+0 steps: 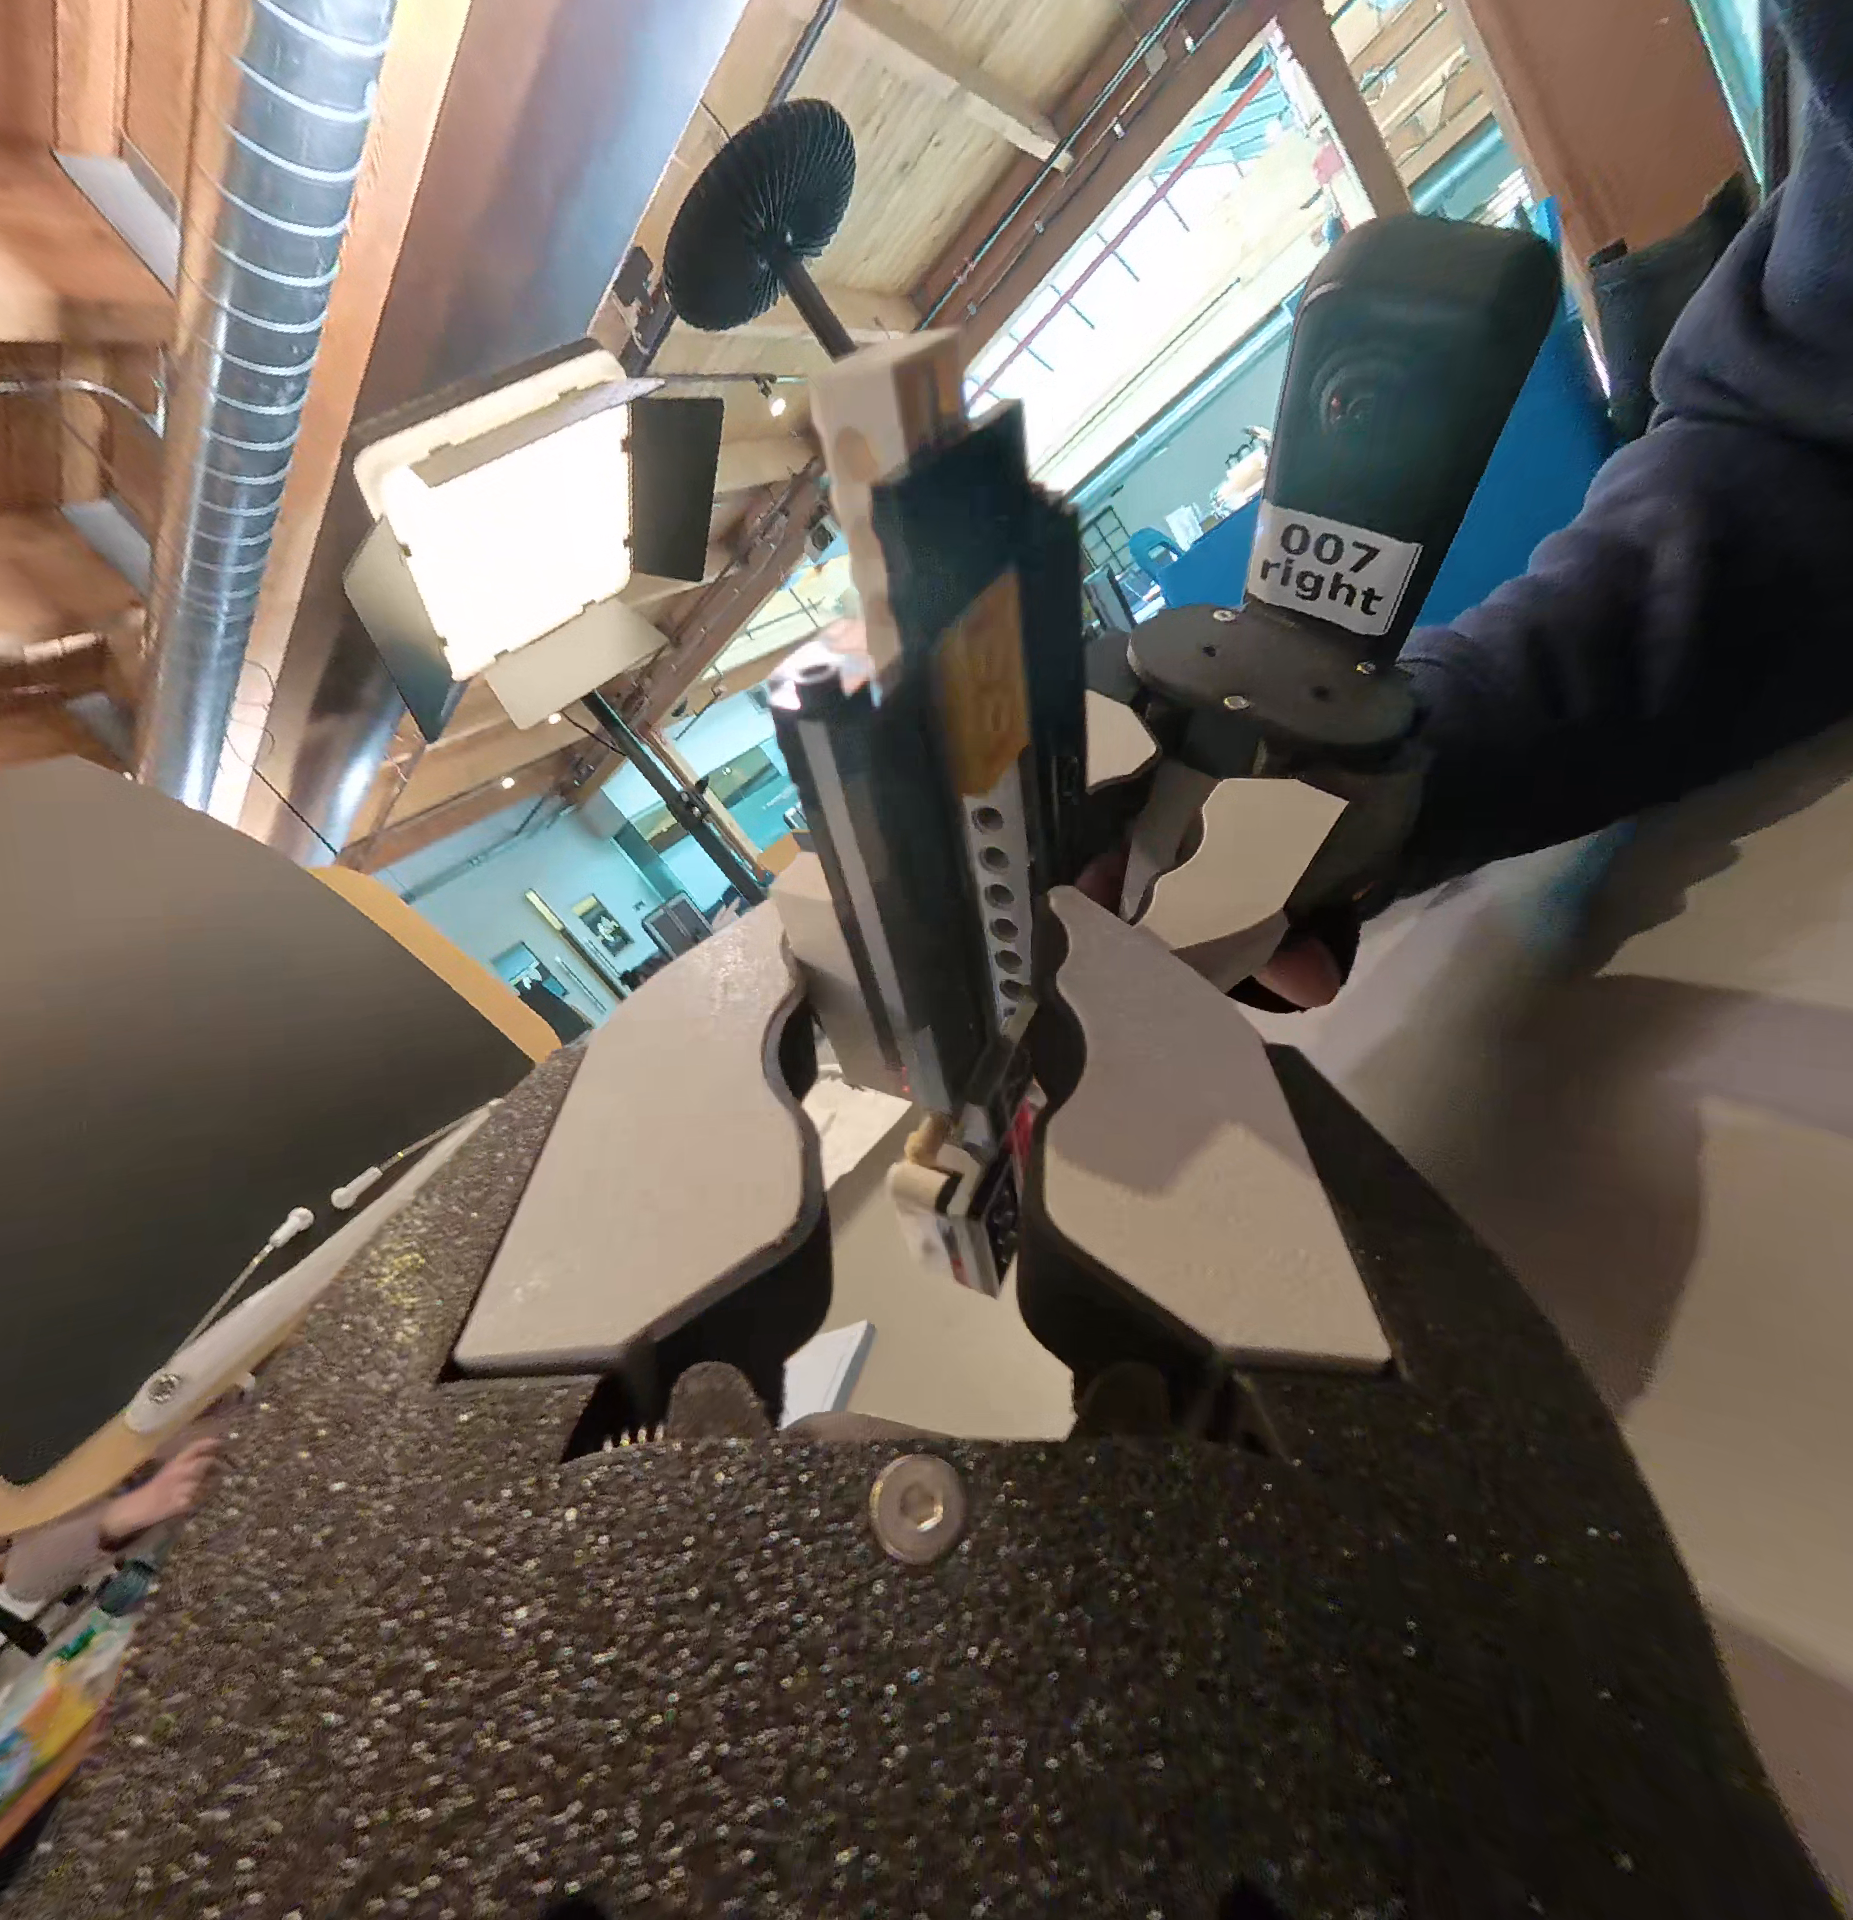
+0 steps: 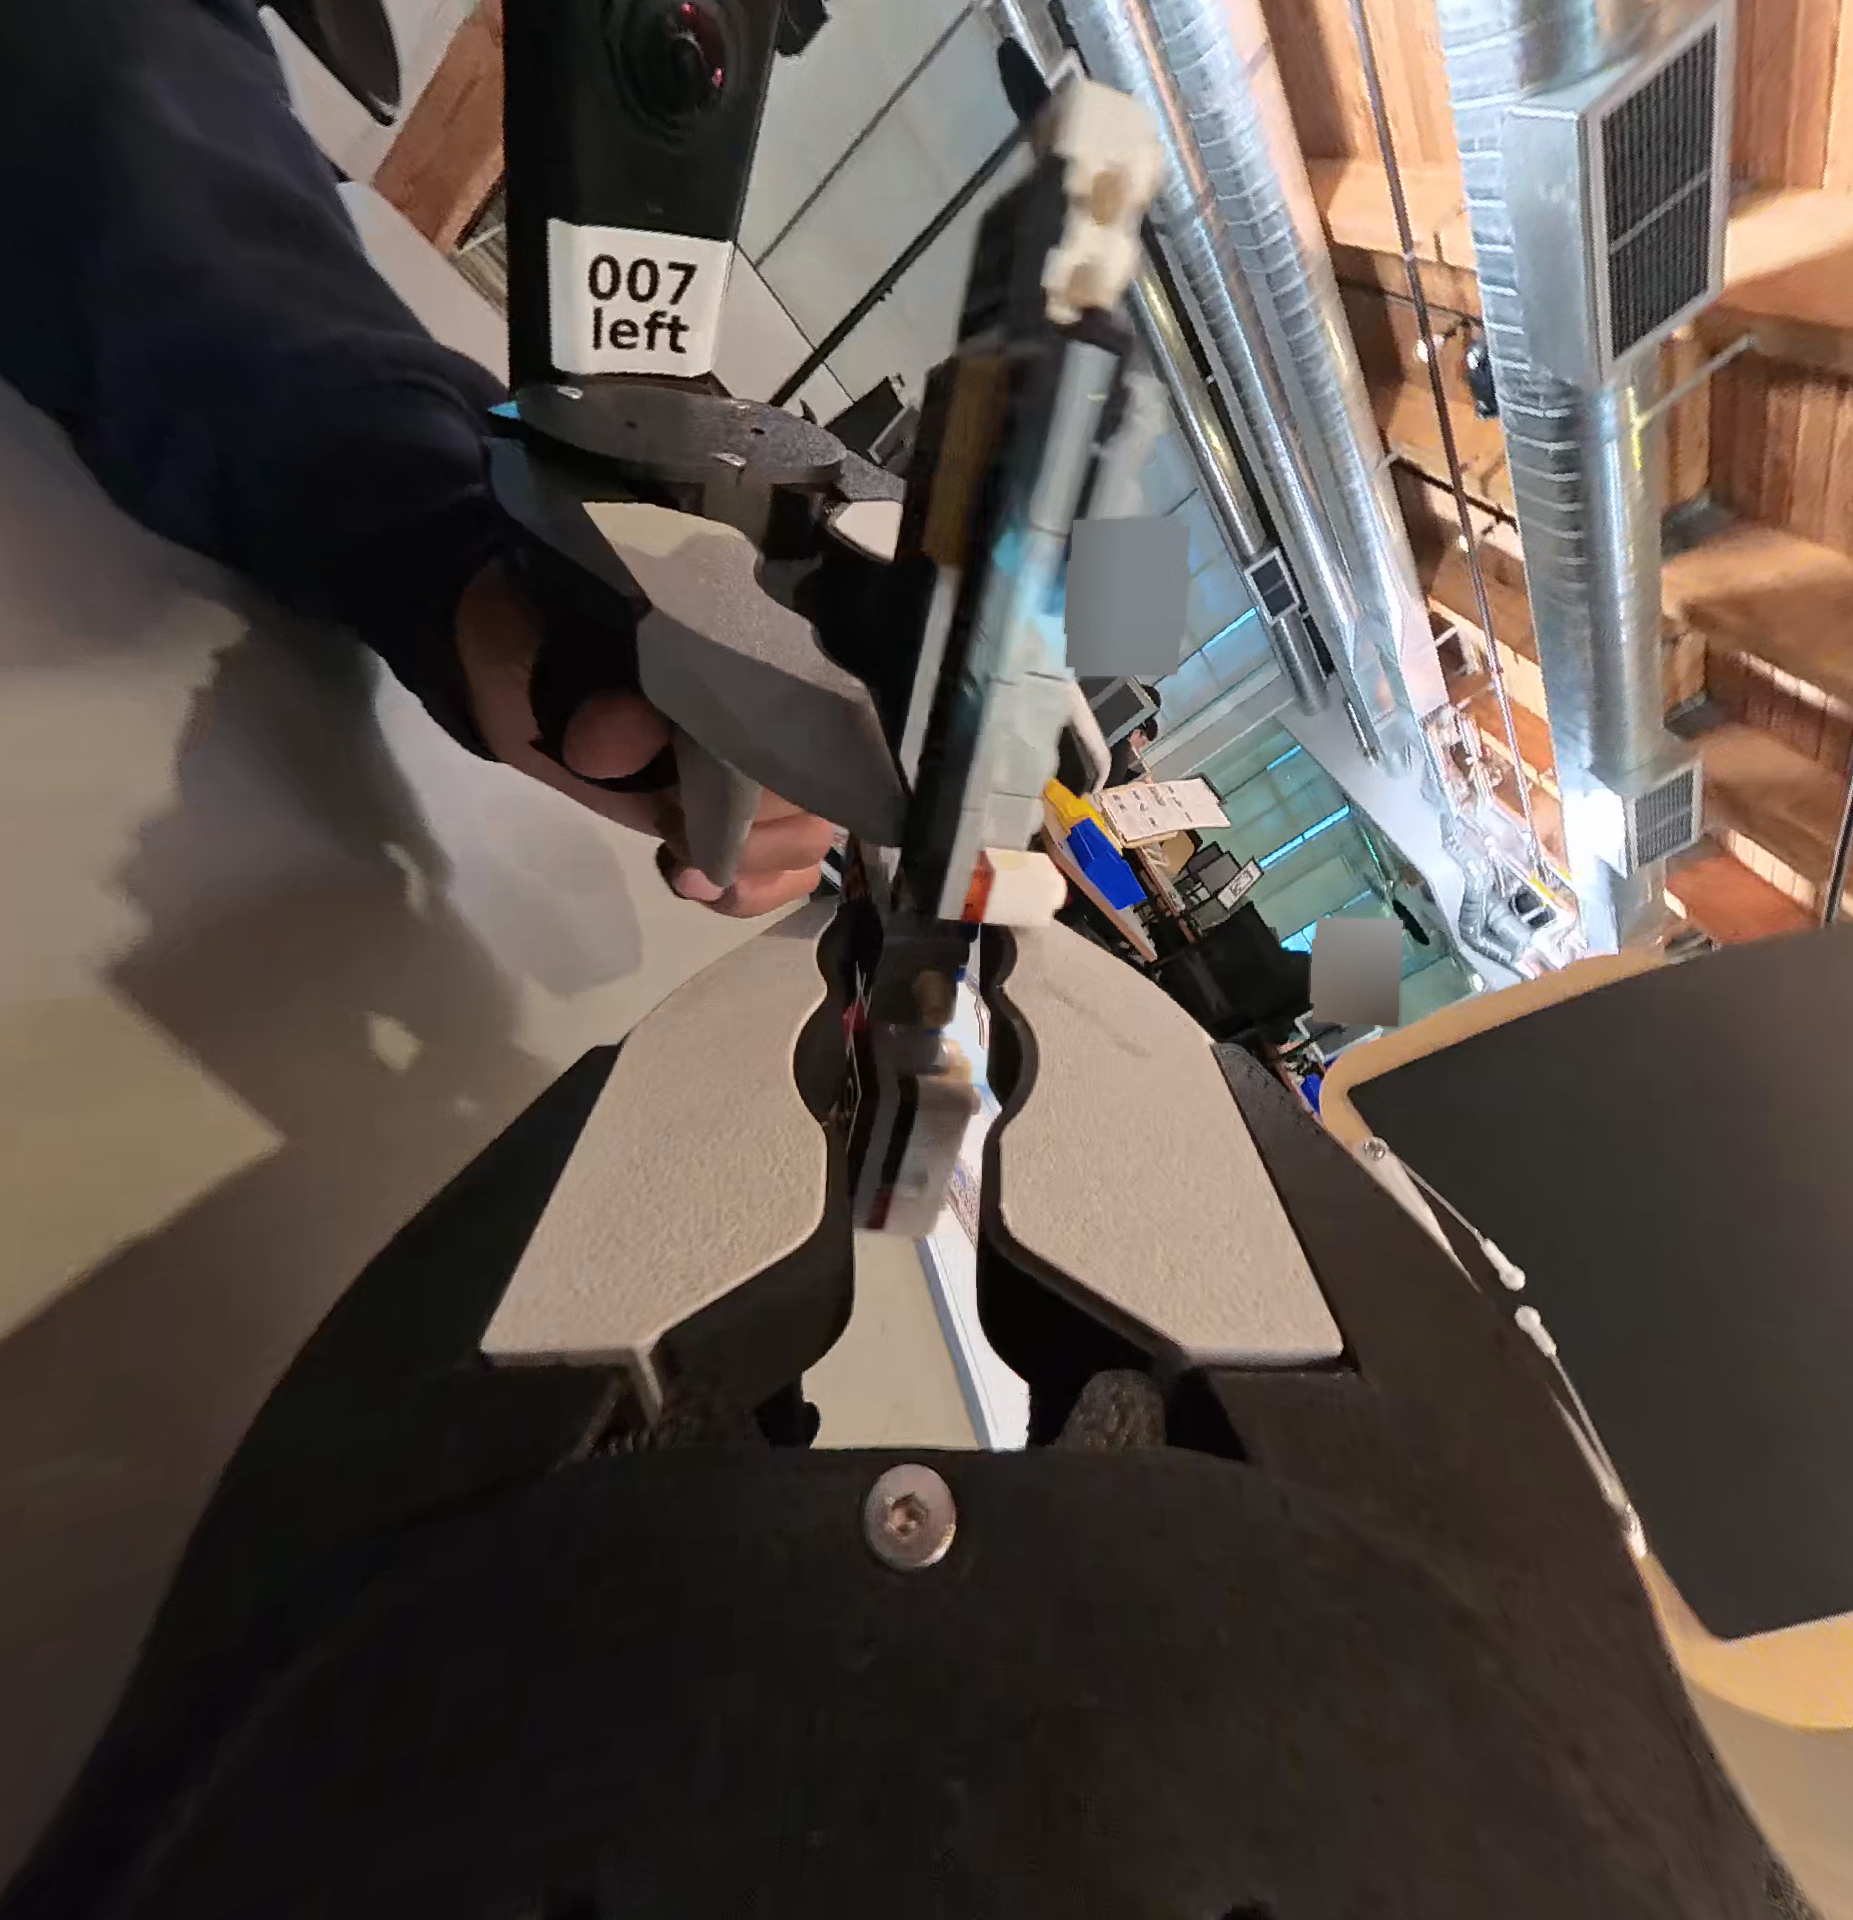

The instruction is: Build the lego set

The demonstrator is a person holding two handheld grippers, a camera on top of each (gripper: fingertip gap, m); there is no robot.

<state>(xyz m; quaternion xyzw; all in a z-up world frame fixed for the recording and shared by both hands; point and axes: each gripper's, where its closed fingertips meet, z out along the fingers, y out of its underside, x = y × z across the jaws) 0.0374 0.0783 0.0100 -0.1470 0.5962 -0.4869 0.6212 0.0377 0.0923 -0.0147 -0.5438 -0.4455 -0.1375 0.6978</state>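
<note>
A pale, matt table top (image 1: 1649, 1195) fills one side of each view, with soft blurred shadows lying across it. A white sheet (image 2: 953, 1278) with a blue edge seems to lie flat on it, but it is too blurred to say more. A black board (image 2: 1628, 1299) with a wooden rim stands nearby; I cannot tell whether it is another table.

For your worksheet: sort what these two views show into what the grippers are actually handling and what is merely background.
In hand:
- long black and grey brick-built model
- left gripper, fingers closed on its middle
- right gripper, closed on its lower end

Background:
- lit studio light panel
- silver ceiling duct
- black chair back
</note>
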